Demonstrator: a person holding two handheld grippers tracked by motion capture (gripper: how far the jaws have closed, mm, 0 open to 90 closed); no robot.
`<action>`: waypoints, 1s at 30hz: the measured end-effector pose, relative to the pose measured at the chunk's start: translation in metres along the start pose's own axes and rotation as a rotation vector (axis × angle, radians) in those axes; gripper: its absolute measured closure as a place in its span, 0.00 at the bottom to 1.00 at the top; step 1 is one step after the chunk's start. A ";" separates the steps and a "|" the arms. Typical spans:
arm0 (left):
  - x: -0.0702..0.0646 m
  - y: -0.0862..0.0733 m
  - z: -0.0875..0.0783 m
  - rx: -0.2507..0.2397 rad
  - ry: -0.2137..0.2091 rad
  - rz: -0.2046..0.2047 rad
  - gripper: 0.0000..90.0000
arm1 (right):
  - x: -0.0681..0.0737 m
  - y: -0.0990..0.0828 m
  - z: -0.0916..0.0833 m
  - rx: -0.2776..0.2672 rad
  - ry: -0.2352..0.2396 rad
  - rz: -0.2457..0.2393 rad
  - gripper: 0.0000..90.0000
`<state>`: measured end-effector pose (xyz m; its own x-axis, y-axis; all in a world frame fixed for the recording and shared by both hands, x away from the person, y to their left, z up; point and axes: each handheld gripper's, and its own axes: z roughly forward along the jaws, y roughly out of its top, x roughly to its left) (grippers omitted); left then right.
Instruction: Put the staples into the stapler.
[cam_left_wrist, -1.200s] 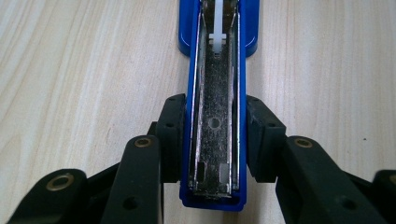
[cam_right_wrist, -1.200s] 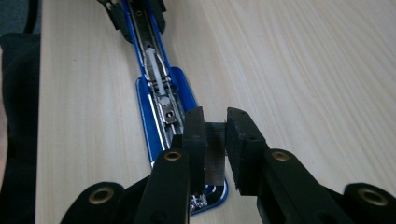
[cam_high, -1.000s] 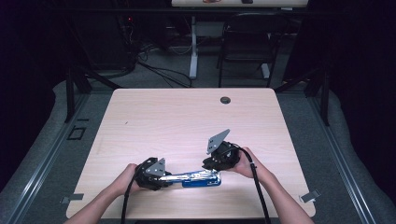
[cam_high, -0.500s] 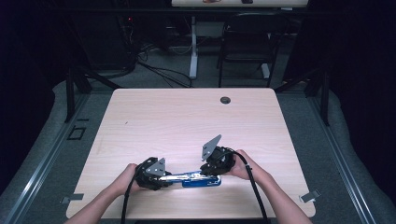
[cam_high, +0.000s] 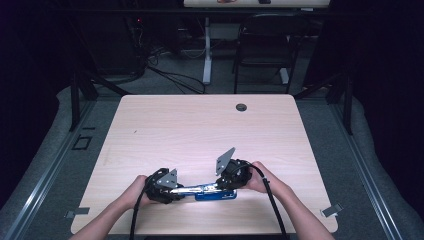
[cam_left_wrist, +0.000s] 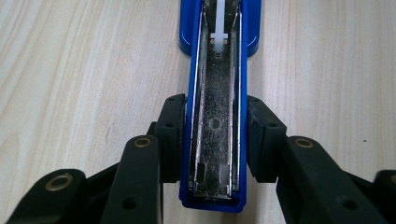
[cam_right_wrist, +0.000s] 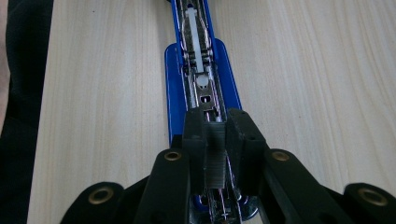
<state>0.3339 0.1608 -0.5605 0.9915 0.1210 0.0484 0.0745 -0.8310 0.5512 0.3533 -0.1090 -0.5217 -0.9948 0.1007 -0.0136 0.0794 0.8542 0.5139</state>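
Pale wood table (cam_high: 200, 130), dark room behind. Open blue stapler (cam_left_wrist: 215, 116) near its front edge: left gripper (cam_left_wrist: 215, 140) clamps stapler; right gripper (cam_right_wrist: 217, 140) pinches staple strip (cam_right_wrist: 216, 163), strip's lower end hidden.

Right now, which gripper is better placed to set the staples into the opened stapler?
Right. The right gripper pinches a staple strip directly over the stapler channel, while the left gripper clamps the stapler's sides, steadying it.

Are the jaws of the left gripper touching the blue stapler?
Touching. In the left gripper view the left gripper has both black pads pressed flat against the blue side walls of the opened stapler, one on each side, with no gap showing.
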 end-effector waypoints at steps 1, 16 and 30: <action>0.000 0.000 0.000 0.001 0.000 0.001 0.70 | 0.000 0.000 0.001 0.001 0.001 -0.003 0.87; 0.000 0.001 0.000 0.005 0.001 0.000 0.70 | 0.002 0.005 0.004 0.006 0.003 -0.046 0.87; 0.000 0.000 0.001 0.004 -0.002 0.000 0.70 | 0.000 0.009 0.003 -0.006 0.019 -0.112 0.87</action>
<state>0.3341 0.1603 -0.5608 0.9917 0.1201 0.0468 0.0750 -0.8330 0.5482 0.3542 -0.1000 -0.5199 -0.9985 -0.0051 -0.0553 -0.0329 0.8566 0.5149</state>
